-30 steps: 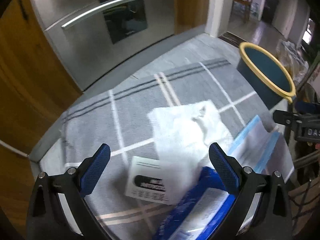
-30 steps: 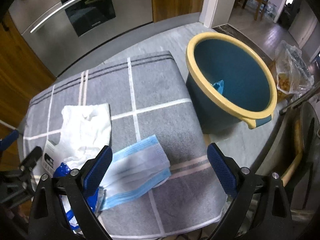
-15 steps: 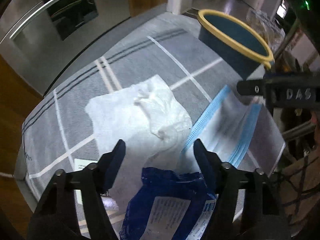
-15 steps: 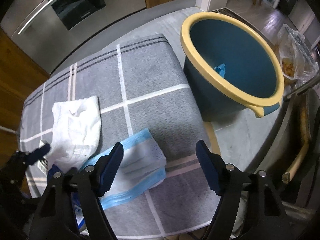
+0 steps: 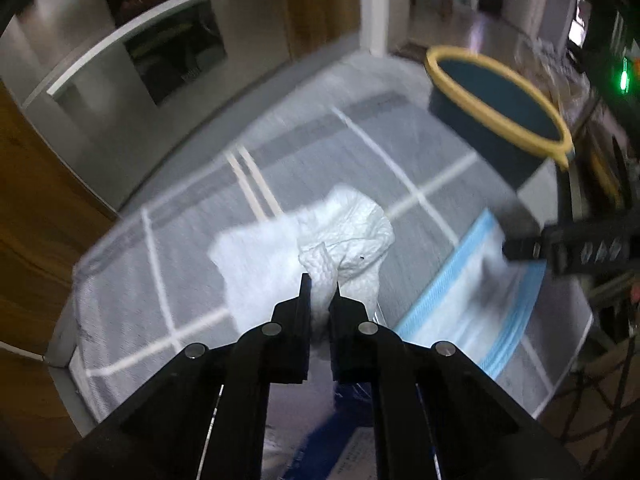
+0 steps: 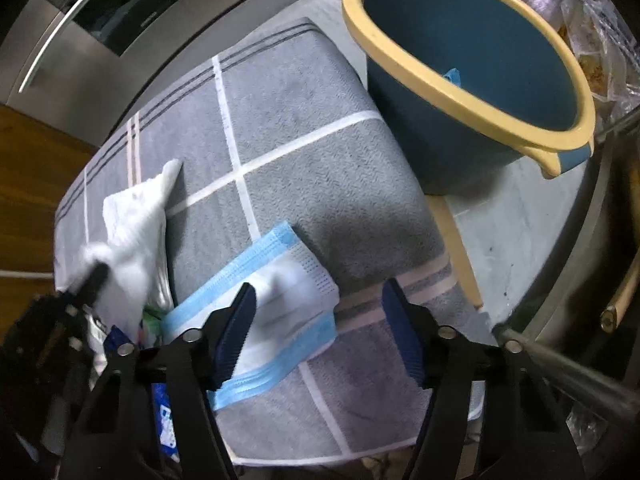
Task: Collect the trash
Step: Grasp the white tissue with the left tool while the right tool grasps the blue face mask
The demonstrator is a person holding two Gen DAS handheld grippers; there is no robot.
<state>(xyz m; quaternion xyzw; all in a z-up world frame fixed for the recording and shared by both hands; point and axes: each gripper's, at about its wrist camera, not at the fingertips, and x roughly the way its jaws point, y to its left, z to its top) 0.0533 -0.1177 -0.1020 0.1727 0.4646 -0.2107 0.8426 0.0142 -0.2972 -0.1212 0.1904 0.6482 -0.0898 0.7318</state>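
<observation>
A crumpled white paper towel (image 5: pixel 340 248) lies on a grey checked cloth (image 5: pixel 320 160); my left gripper (image 5: pixel 320 284) is shut on its near fold. The towel also shows in the right wrist view (image 6: pixel 136 216), with the left gripper (image 6: pixel 94 276) pinching it. A blue and white face mask (image 6: pixel 276 300) lies flat on the cloth; my right gripper (image 6: pixel 320 312) is open just above its right end. The mask also shows in the left wrist view (image 5: pixel 472 304). A dark blue bin with a yellow rim (image 6: pixel 472 60) stands at the cloth's right edge.
A blue wrapper (image 6: pixel 164 412) and a small printed packet lie at the cloth's near left, partly hidden. A steel oven door (image 5: pixel 140 72) and wooden cabinets are behind. A clear bag of food (image 6: pixel 596 40) sits beyond the bin. Chair parts stand at the right.
My left gripper went from wide open to shut on the white paper towel, bunching it up. My right gripper narrowed a little and came down closer to the face mask.
</observation>
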